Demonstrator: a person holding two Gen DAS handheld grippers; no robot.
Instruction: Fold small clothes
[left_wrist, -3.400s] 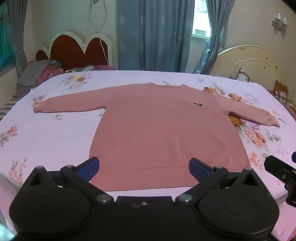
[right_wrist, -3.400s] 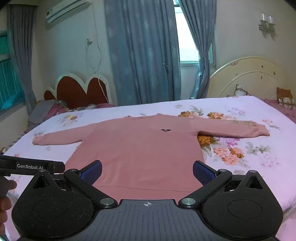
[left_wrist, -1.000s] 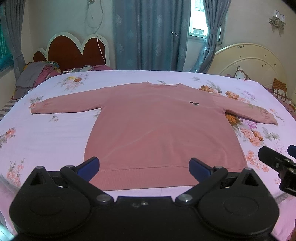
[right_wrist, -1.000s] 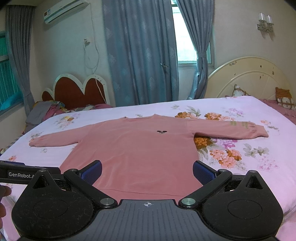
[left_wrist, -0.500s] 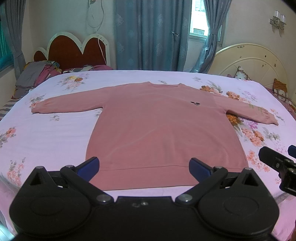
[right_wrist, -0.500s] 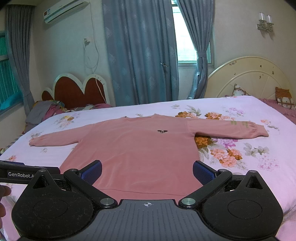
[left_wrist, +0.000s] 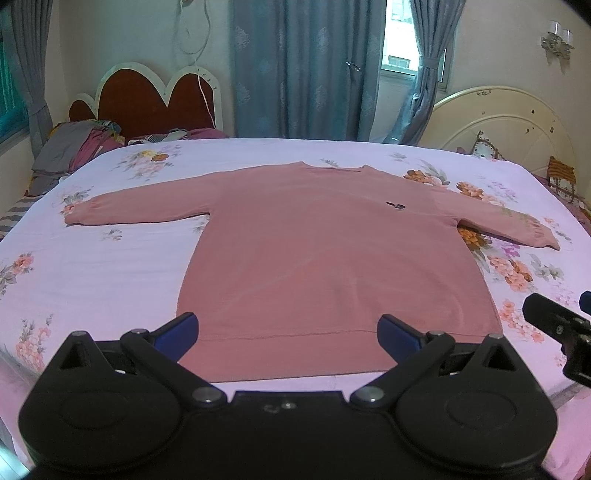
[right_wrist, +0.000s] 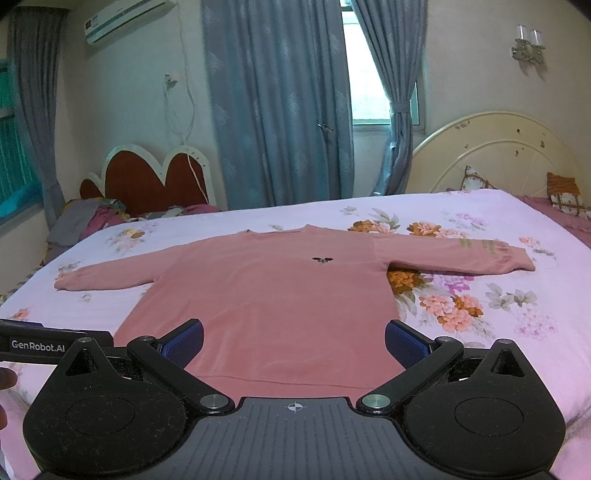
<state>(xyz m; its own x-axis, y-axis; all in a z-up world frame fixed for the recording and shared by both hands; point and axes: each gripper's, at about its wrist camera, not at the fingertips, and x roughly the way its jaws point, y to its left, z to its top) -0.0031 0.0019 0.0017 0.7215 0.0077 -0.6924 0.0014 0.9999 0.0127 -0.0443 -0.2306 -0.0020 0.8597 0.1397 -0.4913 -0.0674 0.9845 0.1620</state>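
Pink sweater (left_wrist: 332, 258) lies flat, front up, both sleeves spread out, in the middle of the bed (left_wrist: 92, 266); hem nearest the cameras, neckline toward the curtains (left_wrist: 295, 74). Looks like soft knit, light, limp: prob. drapes and sags when lifted, no stiffness to hold a fold line, so needs 2 grip points at once. Small dark emblem (right_wrist: 320, 260) on the chest. Best holds, my guess: cuff of a sleeve or the shoulder seam plus hem corner on the same side, pinching 1 or 2 layers only. Left gripper (left_wrist: 288, 328) spread wide, empty, hovering just short of the hem. Right gripper (right_wrist: 293, 338) likewise wide, empty, over the hem nr the sweater's right side. Bed sheet is pale lilac w/ flower print, fairly smooth, some give; fabric may drag on it and wrinkle the sheet. Beyond the sweater: red scalloped headboard (right_wrist: 147, 177) w/ heap of clothes (right_wrist: 85, 221) beside it, cream headboard (right_wrist: 498, 155) off the right sleeve, AC unit (right_wrist: 125, 18) high on the wall.
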